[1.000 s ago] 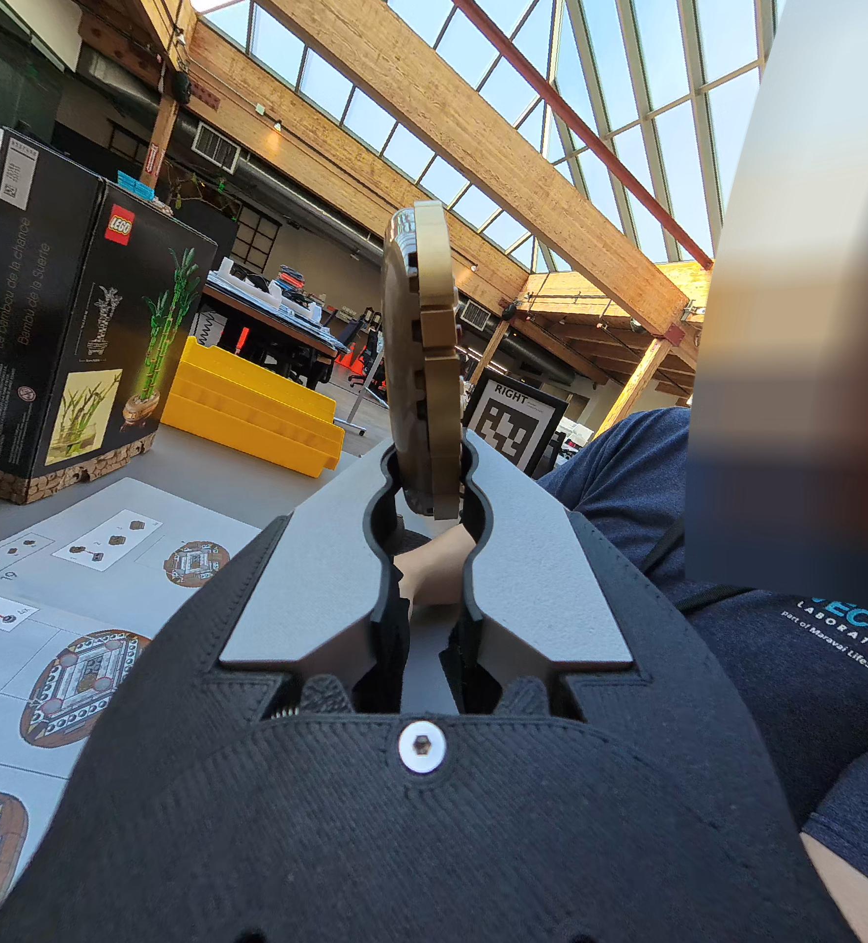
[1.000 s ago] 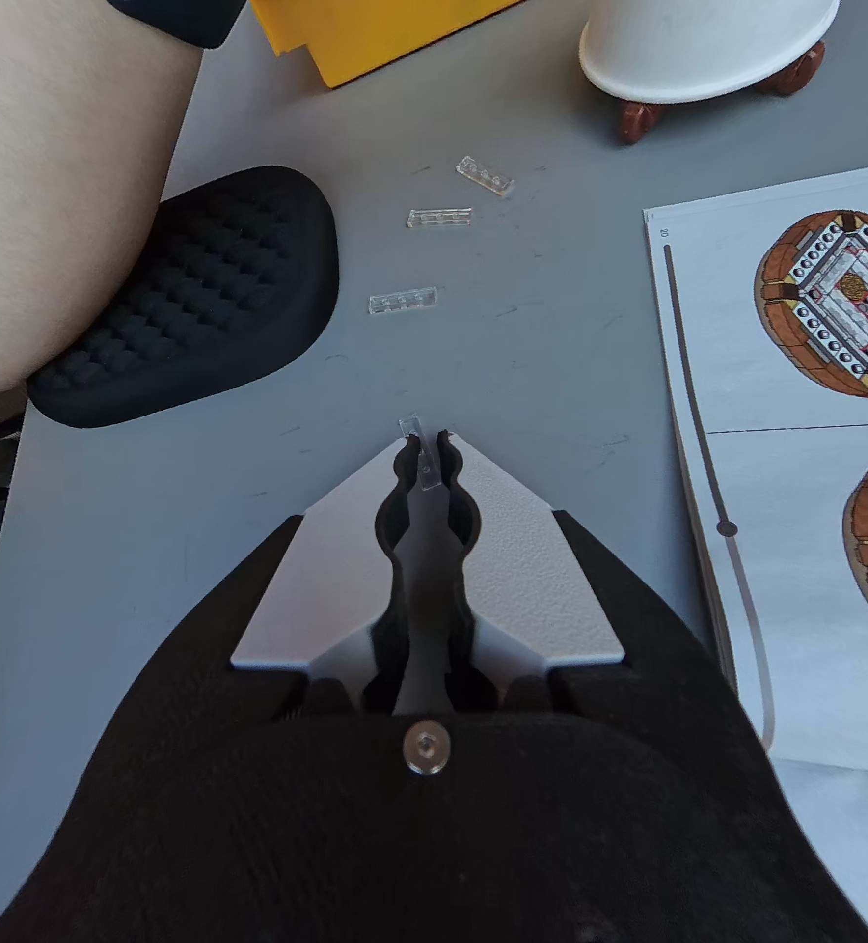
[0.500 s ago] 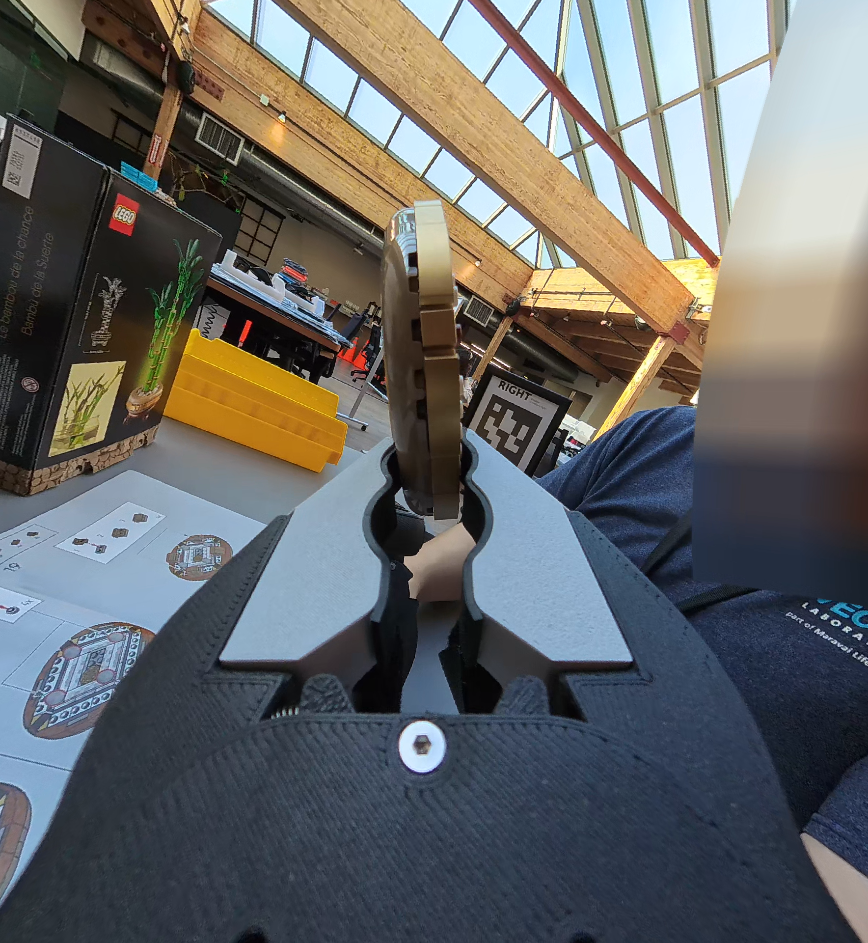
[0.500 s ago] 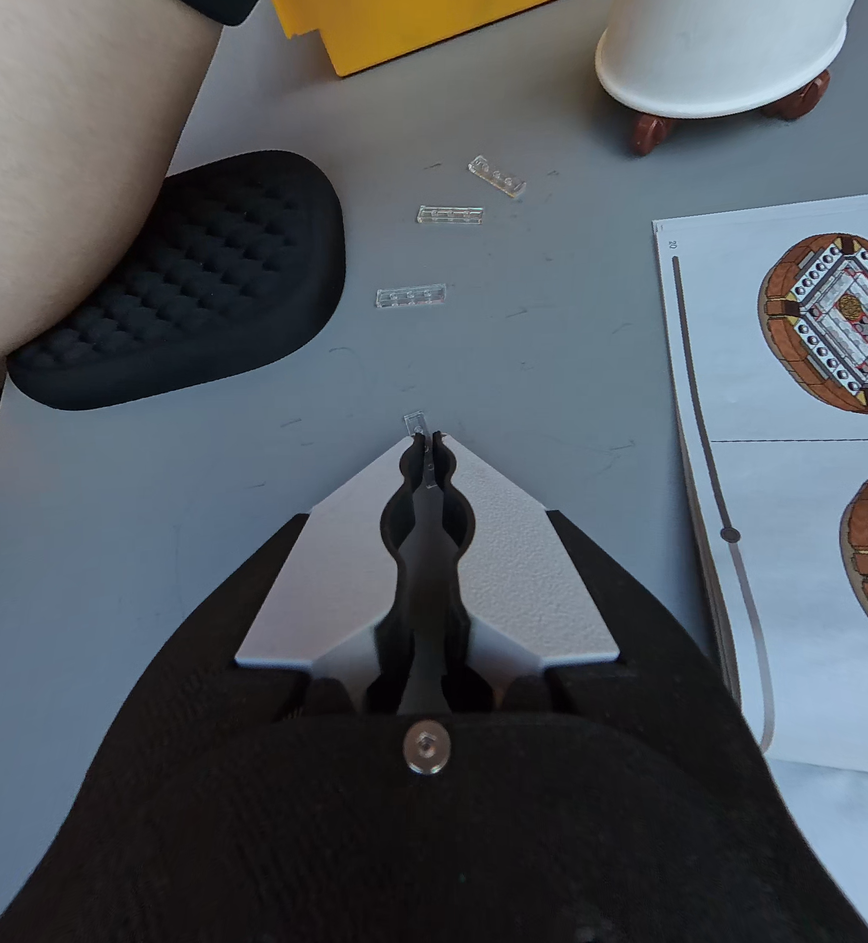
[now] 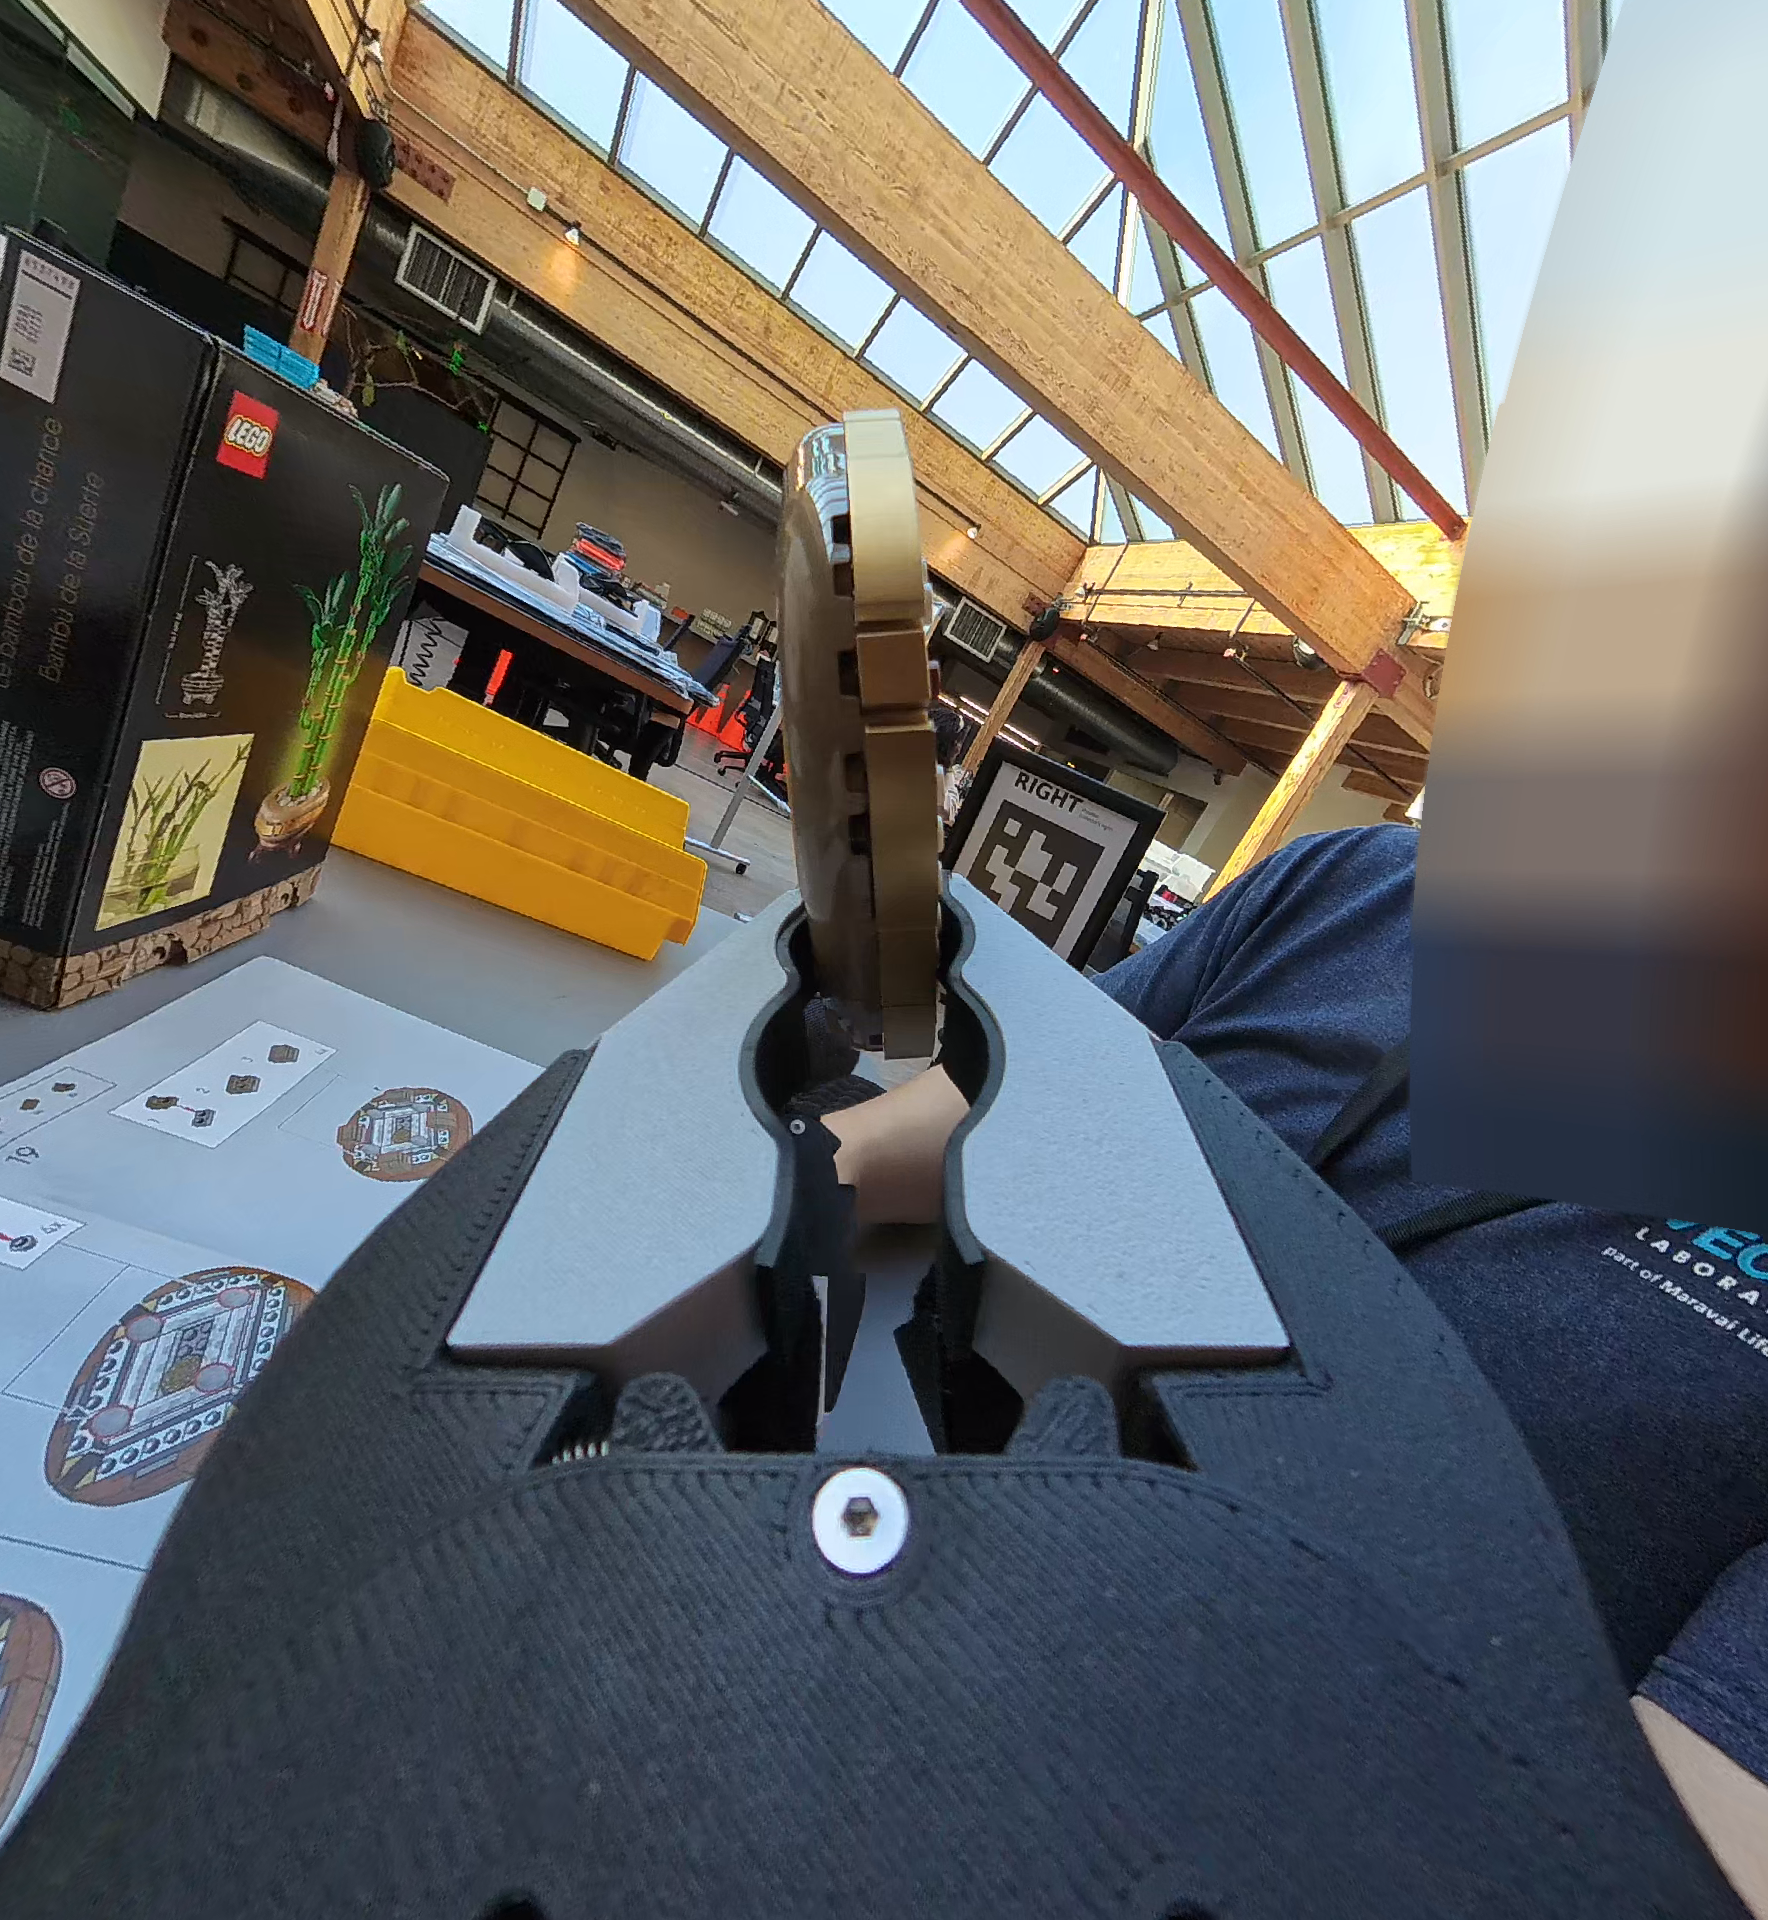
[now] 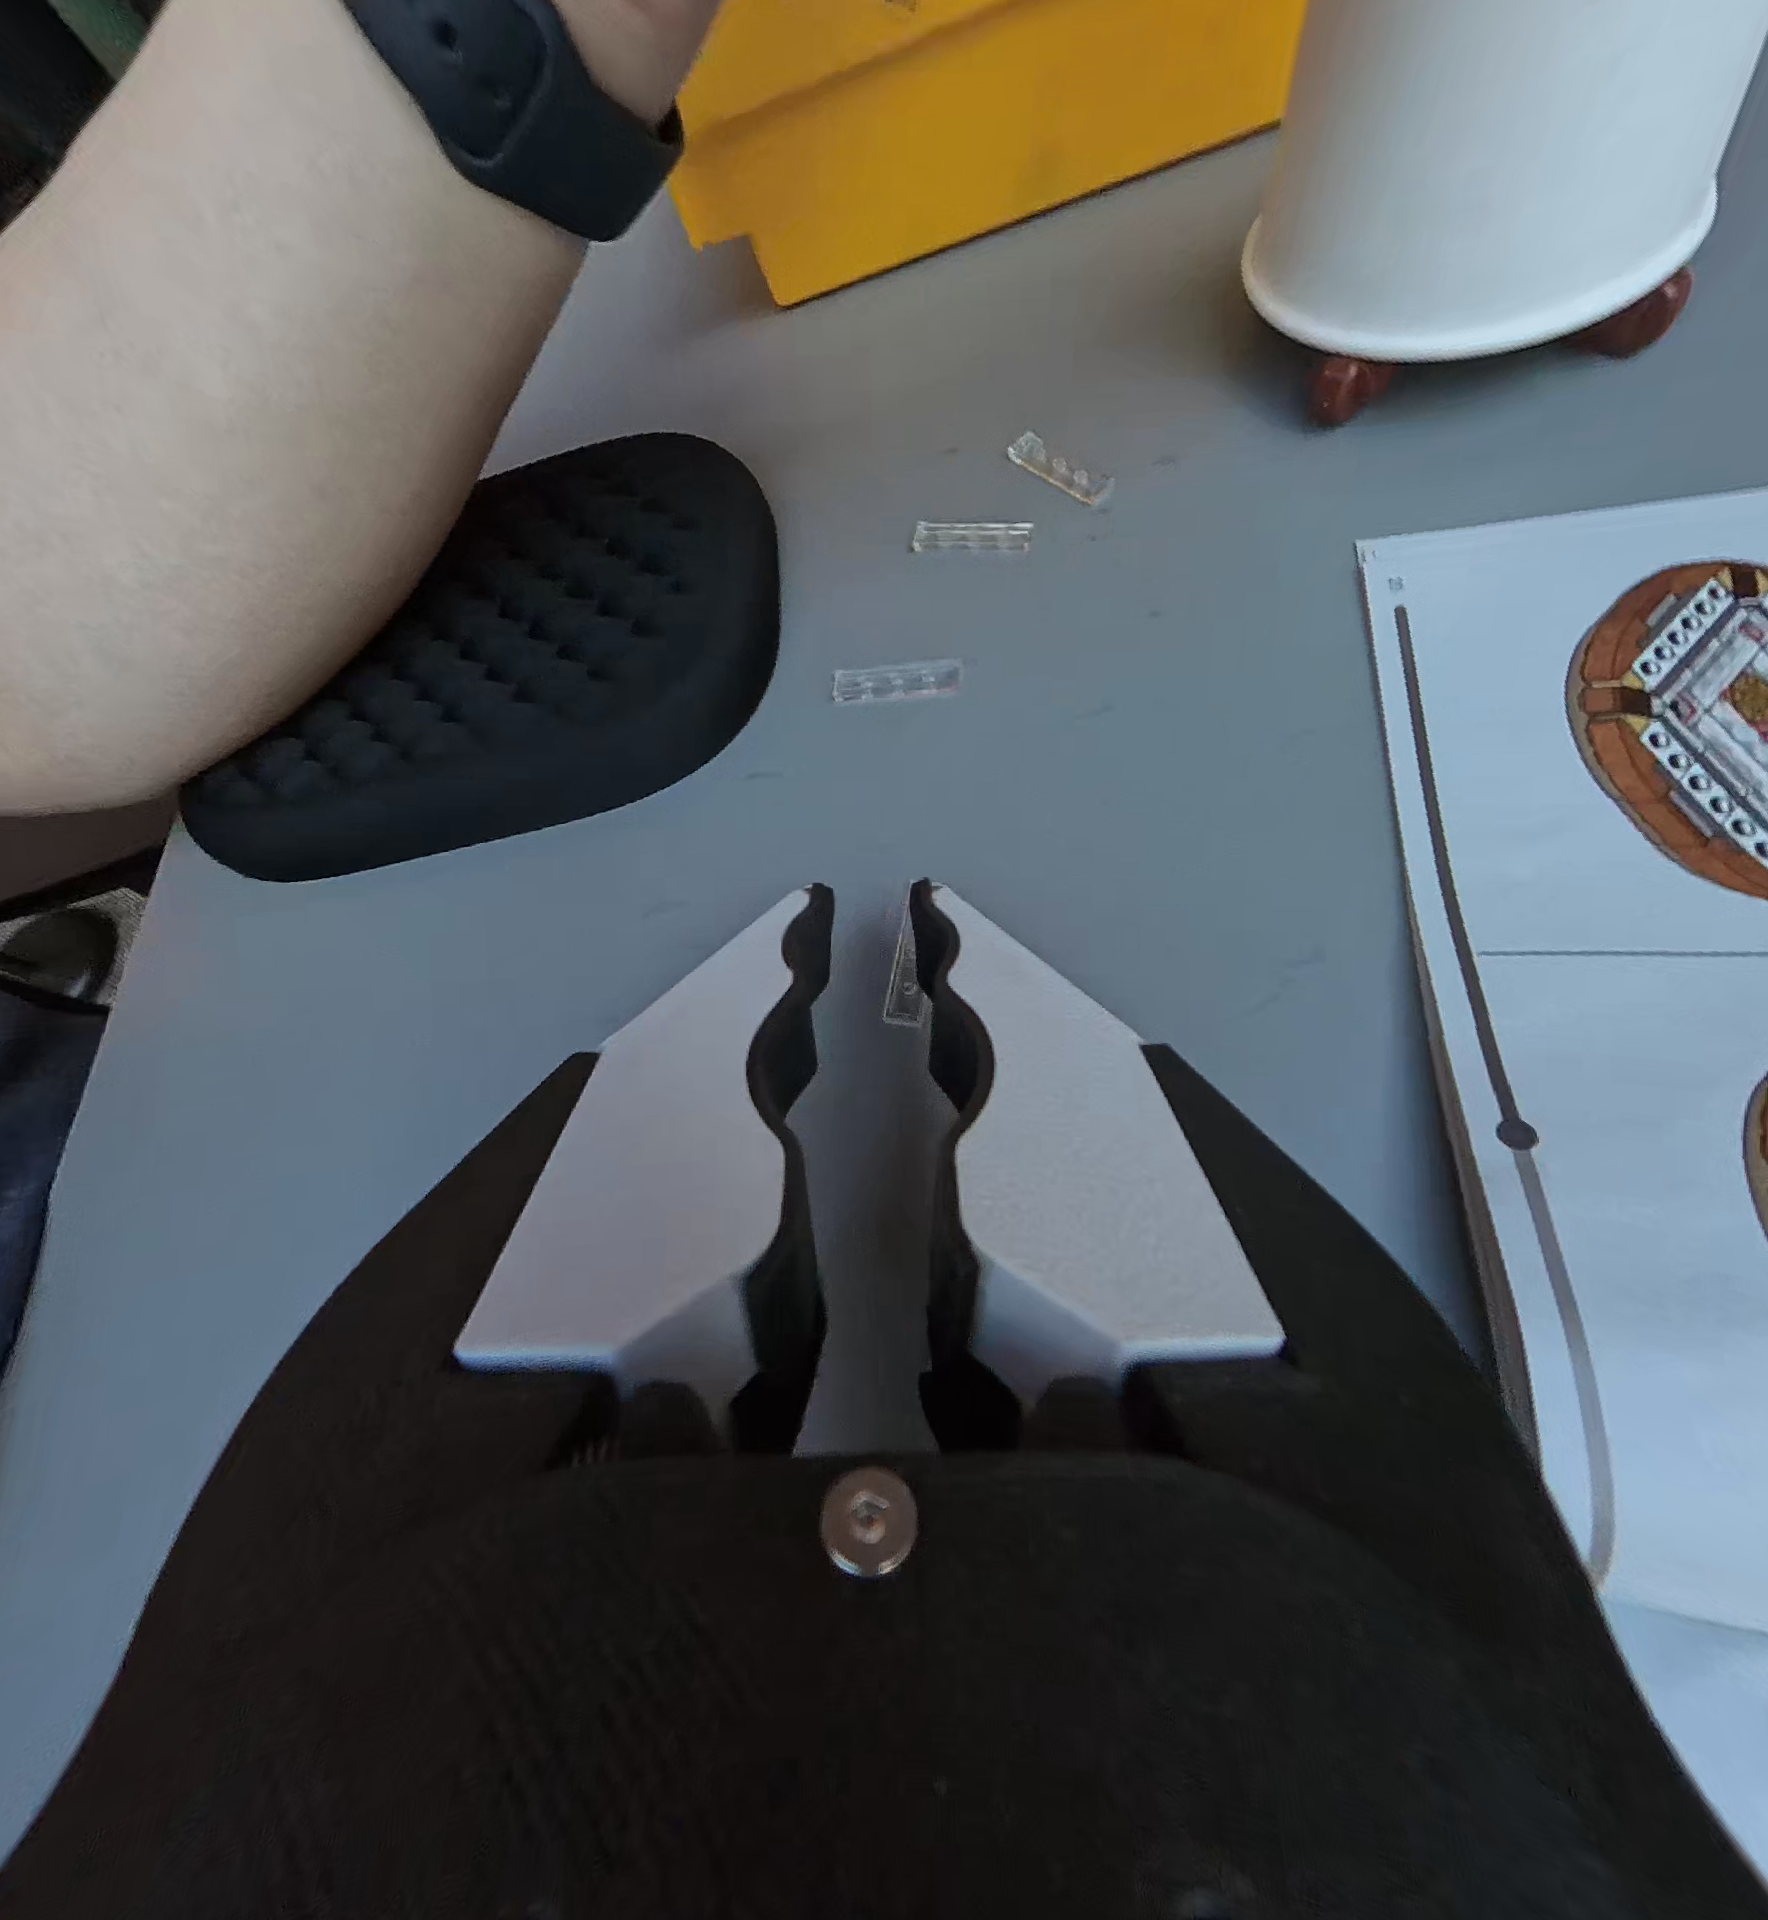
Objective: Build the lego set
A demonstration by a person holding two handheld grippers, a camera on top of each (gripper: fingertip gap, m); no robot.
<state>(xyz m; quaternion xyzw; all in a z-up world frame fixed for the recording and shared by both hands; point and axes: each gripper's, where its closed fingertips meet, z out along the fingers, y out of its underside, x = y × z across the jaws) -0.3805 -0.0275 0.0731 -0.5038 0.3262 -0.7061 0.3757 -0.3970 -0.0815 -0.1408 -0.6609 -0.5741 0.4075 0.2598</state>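
My left gripper is shut on a tan oval lego base and holds it upright, edge-on, above the table. My right gripper hangs over the grey table with its jaws a little apart. A small clear plate leans against the inside of its right finger, and the left finger does not touch it. Three more clear plates lie on the table ahead of it. The instruction booklet lies open at the right, and it also shows in the left wrist view.
A black studded pad lies at the left under a person's forearm. A yellow bin and a white pot on brown feet stand at the back. The lego box stands behind the booklet. The person's torso is close at the right. The gap from one gripper's tips to the other's is roughly 20 cm.
My right gripper has opened, and the clear plate it pinched now leans on its right finger. It has also moved back a little. My left gripper still holds the oval base.
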